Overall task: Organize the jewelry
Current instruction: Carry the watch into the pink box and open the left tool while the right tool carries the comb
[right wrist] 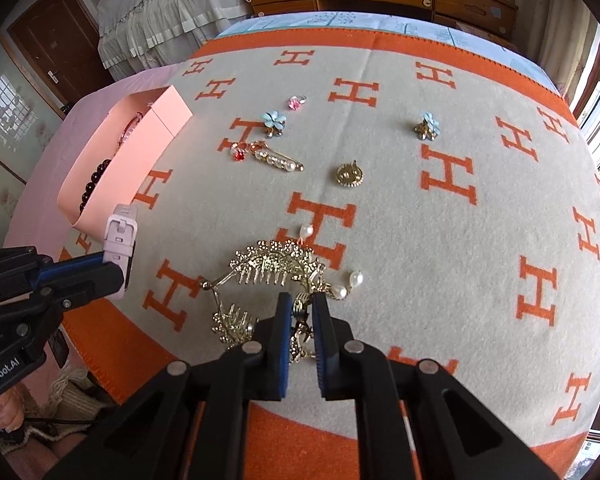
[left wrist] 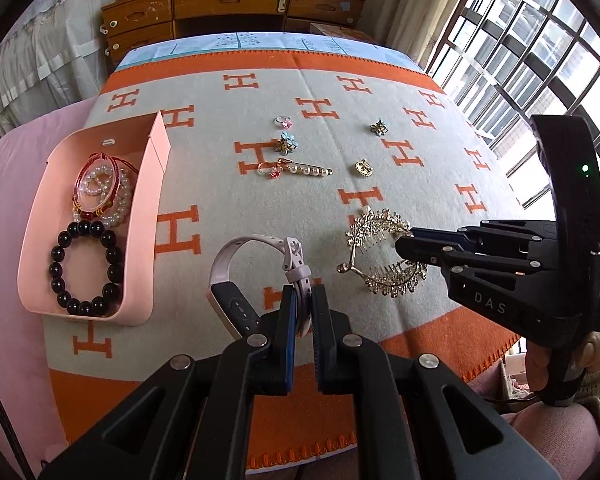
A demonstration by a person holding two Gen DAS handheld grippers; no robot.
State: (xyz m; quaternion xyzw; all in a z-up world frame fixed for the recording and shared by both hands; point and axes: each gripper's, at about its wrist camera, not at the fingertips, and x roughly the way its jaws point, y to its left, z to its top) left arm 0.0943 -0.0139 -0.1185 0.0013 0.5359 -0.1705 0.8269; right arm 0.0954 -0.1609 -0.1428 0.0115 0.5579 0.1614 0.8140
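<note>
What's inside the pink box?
The pink box holds a black bead bracelet, a red cord bracelet and pearl bracelets piled together. Anything beneath that pile is covered.

Bare blanket (right wrist: 480, 264) lay open along the right edge and toward the far edge. The pink box (left wrist: 148, 208) blocked the left edge. Small pieces crowded the middle: a pearl pin (right wrist: 278, 162), flower earrings (right wrist: 427, 126), and what seemed a gold pendant (right wrist: 349, 175).
</note>
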